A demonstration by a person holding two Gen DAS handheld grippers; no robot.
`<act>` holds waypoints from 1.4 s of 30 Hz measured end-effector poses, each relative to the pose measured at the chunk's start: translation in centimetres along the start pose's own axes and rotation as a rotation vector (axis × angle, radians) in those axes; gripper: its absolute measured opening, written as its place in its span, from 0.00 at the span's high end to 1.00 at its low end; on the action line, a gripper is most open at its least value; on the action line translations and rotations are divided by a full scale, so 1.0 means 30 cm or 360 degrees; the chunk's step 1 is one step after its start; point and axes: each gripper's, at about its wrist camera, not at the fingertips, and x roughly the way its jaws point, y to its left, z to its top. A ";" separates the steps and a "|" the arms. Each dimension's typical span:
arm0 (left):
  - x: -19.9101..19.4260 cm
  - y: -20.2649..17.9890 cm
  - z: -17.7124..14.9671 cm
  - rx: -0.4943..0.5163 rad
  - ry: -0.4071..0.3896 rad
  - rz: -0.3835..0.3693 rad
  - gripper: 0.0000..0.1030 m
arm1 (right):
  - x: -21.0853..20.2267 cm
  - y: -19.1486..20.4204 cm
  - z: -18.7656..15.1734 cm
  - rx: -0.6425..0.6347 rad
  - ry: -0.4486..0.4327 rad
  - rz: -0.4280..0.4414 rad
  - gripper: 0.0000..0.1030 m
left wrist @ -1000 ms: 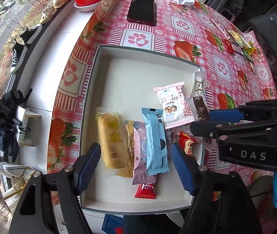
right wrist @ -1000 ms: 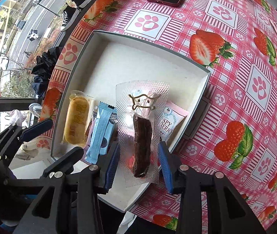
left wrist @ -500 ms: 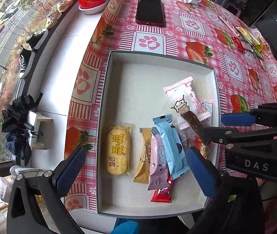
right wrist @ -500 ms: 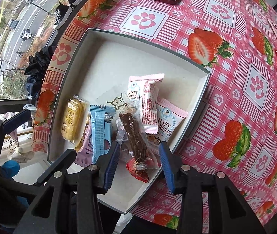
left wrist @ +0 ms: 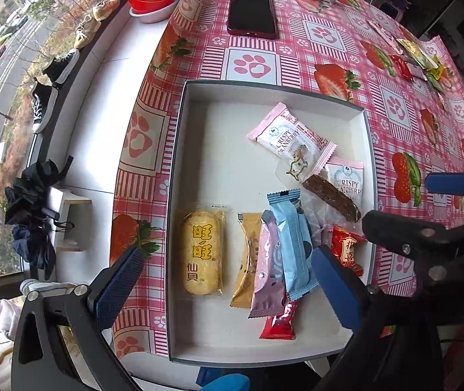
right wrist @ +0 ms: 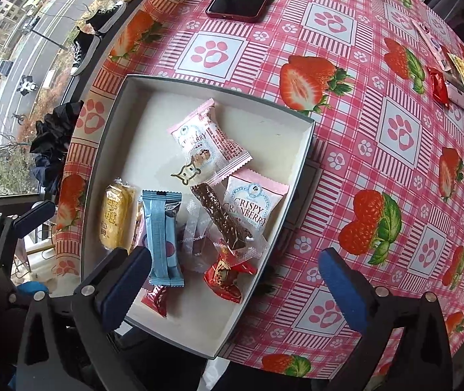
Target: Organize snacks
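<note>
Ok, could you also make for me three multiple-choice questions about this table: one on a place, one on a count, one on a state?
1. Where does the phone lie?
A. Inside the tray
B. On the tablecloth, beyond the tray
C. Under the tray

2. How many pink Crispy Cranberry packets are in the tray?
A. One
B. Two
C. Four

3. In what state is the yellow cracker packet?
A. Lying flat and sealed
B. Torn open and empty
C. Standing on end

Answers:
1. B: the phone rests on the paw-print cloth, past the tray's far wall.
2. B: one packet lies near the tray's middle, and a second lies by its side wall, partly under a chocolate bar.
3. A: the wrapper is whole, with the cracker inside, flat on the tray floor.
</note>
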 end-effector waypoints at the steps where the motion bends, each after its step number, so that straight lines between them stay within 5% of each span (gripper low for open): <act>1: 0.001 -0.003 -0.002 0.0010 0.0007 0.0014 0.00 | -0.008 0.002 -0.005 0.0005 -0.0011 -0.0007 0.00; 12: -0.139 -0.032 -0.060 -0.0046 -0.0136 0.0058 0.00 | -0.105 0.028 -0.036 -0.0172 -0.0085 -0.0081 0.00; 23: -0.574 -0.031 -0.143 -0.0368 -0.0783 0.0144 0.00 | -0.386 -0.036 -0.078 -0.0311 -0.0447 -0.0116 0.00; 28: -0.681 -0.038 -0.203 -0.0509 -0.0953 -0.0011 0.00 | -0.535 -0.035 -0.126 -0.0442 -0.0655 -0.0156 0.00; 42: -0.722 -0.171 -0.264 -0.0561 -0.0838 0.0143 0.00 | -0.726 0.011 -0.250 -0.0645 -0.1021 -0.0190 0.00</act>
